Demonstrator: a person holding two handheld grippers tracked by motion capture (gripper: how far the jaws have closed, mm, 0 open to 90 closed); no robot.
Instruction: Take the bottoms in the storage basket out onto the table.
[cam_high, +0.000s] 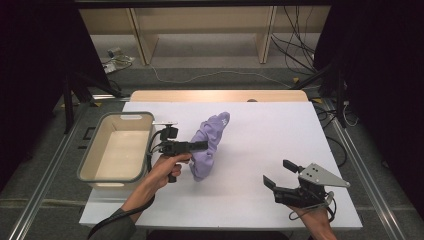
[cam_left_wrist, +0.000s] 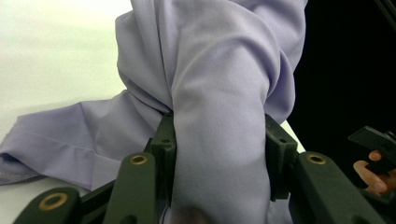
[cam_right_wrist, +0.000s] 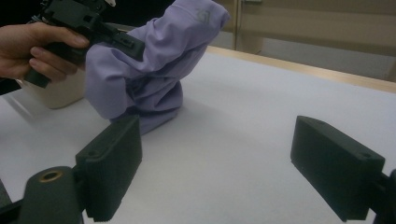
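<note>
A lilac cloth (cam_high: 207, 142) is bunched up near the middle of the white table, partly lifted off it. My left gripper (cam_high: 201, 146) is shut on a thick fold of that cloth (cam_left_wrist: 219, 140), which bulges between its two black jaws. The cloth's lower end (cam_right_wrist: 154, 107) still rests on the table. From the right gripper view the left gripper (cam_right_wrist: 123, 44) bites into the cloth's side. My right gripper (cam_high: 280, 174) stands open near the table's front right, jaws wide apart with nothing between them, well clear of the cloth.
A beige plastic tub (cam_high: 100, 150) stands at the table's left edge, just left of the left hand. A wooden shelf frame (cam_high: 200, 30) and loose cables lie on the floor beyond the table's far edge.
</note>
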